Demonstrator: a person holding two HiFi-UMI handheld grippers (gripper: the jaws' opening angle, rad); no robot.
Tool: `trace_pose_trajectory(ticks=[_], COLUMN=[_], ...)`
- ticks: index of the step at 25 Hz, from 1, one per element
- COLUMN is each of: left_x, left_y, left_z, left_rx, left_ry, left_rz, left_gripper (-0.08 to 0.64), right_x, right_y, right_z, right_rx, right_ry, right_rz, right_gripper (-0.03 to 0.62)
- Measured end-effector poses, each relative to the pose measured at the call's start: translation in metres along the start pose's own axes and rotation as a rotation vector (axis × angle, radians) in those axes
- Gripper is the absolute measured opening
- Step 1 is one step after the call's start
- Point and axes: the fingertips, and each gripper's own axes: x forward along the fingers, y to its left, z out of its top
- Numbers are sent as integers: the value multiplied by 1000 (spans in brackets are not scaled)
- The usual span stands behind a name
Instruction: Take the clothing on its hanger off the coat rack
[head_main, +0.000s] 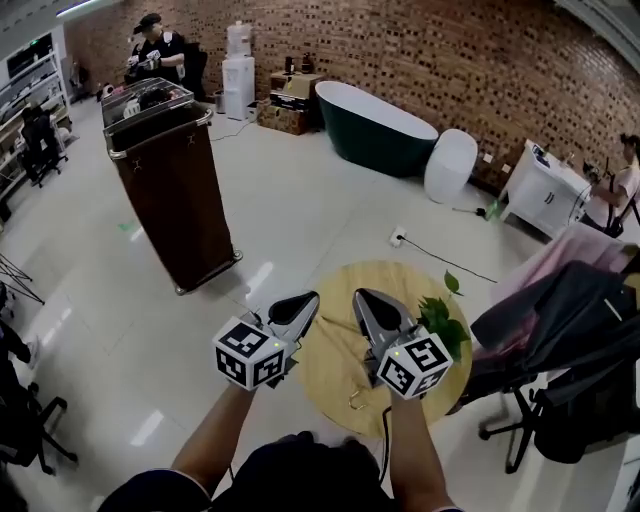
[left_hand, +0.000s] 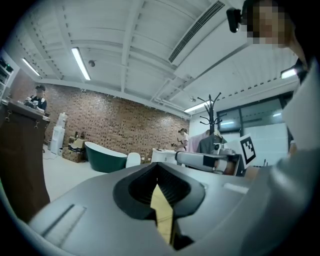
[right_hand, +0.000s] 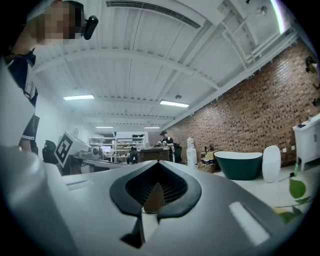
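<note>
Pink and dark grey clothing (head_main: 570, 300) hangs at the right edge of the head view, an arm's length right of both grippers. In the left gripper view the black coat rack (left_hand: 210, 106) rises far off, with the same garments (left_hand: 207, 142) under its hooks. My left gripper (head_main: 308, 298) and right gripper (head_main: 362, 295) are side by side above a round wooden table (head_main: 330, 370). Both are shut with nothing between them. Their closed tips show in the left gripper view (left_hand: 158, 166) and the right gripper view (right_hand: 157, 165). A metal hanger hook (head_main: 355, 401) lies at the table's near edge.
A green plant (head_main: 440, 320) sits on the table's right side. A tall brown cart (head_main: 175, 190) stands to the left, a dark green bathtub (head_main: 375, 125) at the back, a white cabinet (head_main: 545, 190) and a person (head_main: 620, 190) at the right. A chair base (head_main: 515, 430) is under the clothing.
</note>
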Motion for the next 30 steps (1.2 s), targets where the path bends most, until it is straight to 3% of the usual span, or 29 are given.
trace_pose_trajectory(ticks=[8,16,22,30], left_x=[73,124,143,163], left_y=[-88,-190,-267,-380], left_z=[4,-14,-21,-36], left_rx=[21,45,92,116], left_ry=[9,50,86,107], left_rz=[-261,-528,-668,-783], left_gripper=[12,12,12,12], right_x=[-93,-217,-300,-417], right_y=[-64,-97,-106,-115], right_z=[17,15,26,34], right_rx=[35,45,32,21], right_ry=[-30,-73,-127,-153], right_rz=[-278,-558,-700,-820], right_gripper=[0,0,0,0])
